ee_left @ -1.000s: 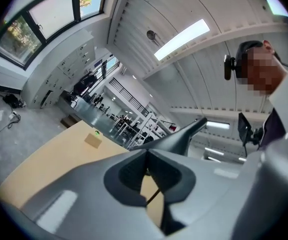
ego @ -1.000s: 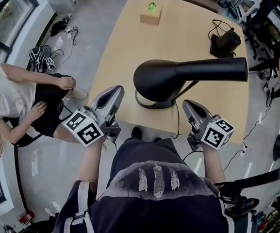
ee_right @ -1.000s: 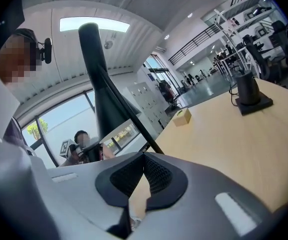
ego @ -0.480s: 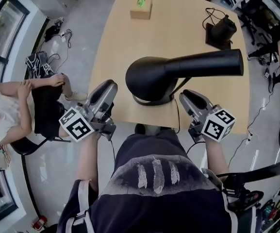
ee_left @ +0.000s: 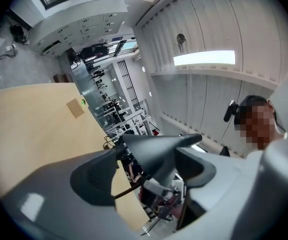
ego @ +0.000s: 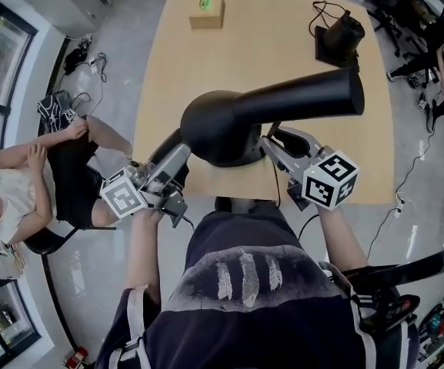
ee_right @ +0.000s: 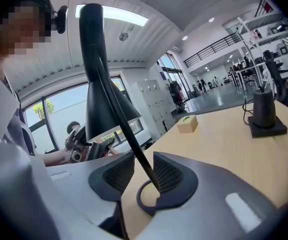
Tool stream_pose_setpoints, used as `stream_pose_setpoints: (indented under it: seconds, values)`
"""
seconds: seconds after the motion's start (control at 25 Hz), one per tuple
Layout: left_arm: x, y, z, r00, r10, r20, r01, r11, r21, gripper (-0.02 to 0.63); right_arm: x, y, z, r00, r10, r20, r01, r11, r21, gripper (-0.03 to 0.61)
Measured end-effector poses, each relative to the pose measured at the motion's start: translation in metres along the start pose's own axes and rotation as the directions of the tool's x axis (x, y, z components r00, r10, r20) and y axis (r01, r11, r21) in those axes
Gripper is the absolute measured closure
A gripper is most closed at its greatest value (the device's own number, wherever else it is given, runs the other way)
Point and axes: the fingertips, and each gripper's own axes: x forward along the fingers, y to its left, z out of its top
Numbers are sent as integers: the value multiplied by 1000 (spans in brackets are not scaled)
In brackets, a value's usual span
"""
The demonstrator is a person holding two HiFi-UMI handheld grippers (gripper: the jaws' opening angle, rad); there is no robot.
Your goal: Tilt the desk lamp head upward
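Note:
The black desk lamp stands near the front edge of the wooden table (ego: 175,68). Its round head (ego: 218,125) runs into a long cone (ego: 306,98) that points right. My left gripper (ego: 177,154) reaches under the head from the left. In the left gripper view its jaws have just been opening; the left gripper (ee_left: 148,156) stands wide open, with the lamp head (ee_left: 156,146) between the jaws, untouched. My right gripper (ego: 274,141) is at the head's right side. Its jaws have also just been opening; the right gripper (ee_right: 144,170) straddles the thin lamp arm (ee_right: 134,149) above the ring base (ee_right: 143,200), its pads apart from it.
A small cardboard box (ego: 207,10) with a green mark sits at the table's far edge. A black block with a cable (ego: 338,33) stands at the far right. A person sits on a chair (ego: 21,183) left of the table. Bare tabletop lies behind the lamp.
Both grippers have moved forward from the table's near edge to the lamp, in under its head. Their jaws, shut a second ago, have spread apart.

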Motion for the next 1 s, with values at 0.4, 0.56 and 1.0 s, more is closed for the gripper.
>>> stream_pose_setpoints:
  seconds: [0.4, 0.56, 1.0]
  values:
    - [11, -5, 1, 994, -101, 32, 102, 993, -61, 310, 7, 2, 1, 1000, -11, -8, 10, 998, -63, 488]
    - [9, -1, 8, 995, -88, 46, 92, 992, -87, 344, 12, 0, 1, 1000, -11, -5, 11, 998, -60, 488]
    - [13, -8, 8, 991, -97, 92, 107, 988, -112, 354, 4, 2, -1, 999, 28, -41, -32, 996, -85, 494]
